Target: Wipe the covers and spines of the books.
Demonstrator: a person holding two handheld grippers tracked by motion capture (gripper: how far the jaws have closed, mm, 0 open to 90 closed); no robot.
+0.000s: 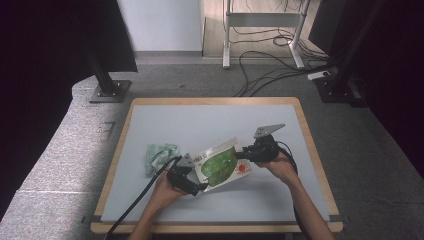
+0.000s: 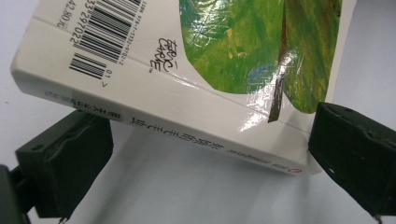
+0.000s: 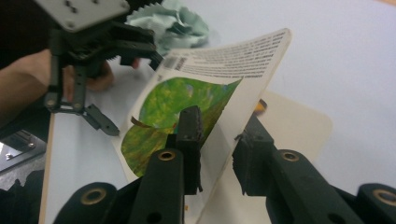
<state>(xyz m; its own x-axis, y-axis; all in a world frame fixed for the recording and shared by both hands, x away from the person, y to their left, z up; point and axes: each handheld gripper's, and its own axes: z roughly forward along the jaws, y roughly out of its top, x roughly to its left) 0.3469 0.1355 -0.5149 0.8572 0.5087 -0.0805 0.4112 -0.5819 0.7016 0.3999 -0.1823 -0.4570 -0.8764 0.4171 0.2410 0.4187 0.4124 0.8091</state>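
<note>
Glossy paper book (image 2: 196, 60), crumpled cloth (image 1: 161, 153)

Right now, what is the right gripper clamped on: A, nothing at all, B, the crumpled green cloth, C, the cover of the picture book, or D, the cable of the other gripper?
C: in the right gripper view the right gripper has its two black jaws pinched on the lifted cover of the book, while the green cloth lies apart behind it on the table.
</note>
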